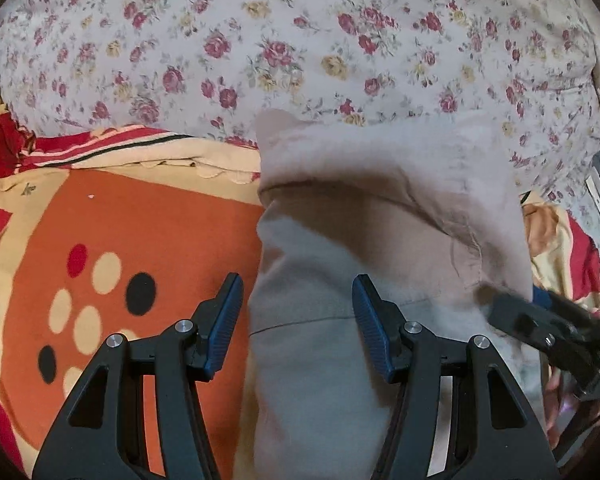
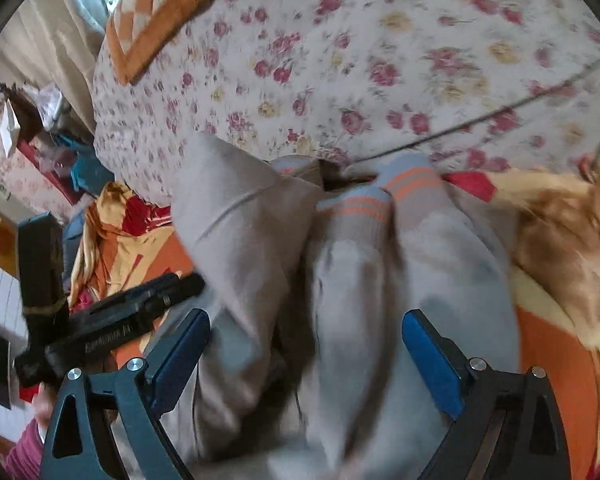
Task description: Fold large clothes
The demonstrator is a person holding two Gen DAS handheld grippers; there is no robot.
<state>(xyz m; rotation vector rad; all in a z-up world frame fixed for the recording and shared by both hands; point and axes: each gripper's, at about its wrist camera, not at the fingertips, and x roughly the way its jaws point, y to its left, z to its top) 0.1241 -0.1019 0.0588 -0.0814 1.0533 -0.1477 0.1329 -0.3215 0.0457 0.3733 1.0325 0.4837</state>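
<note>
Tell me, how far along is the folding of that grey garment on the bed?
Partly done, it seems. The grey garment already lies doubled over on the orange patterned sheet, its orange-striped cuffs side by side. In hand: nothing; the left gripper and right gripper both hover open over it, fingers clear of the cloth. Left: probably another fold and some smoothing, since it looks bulky.

Motion blur smears the grey garment (image 2: pixel 380 280) folds.
</note>
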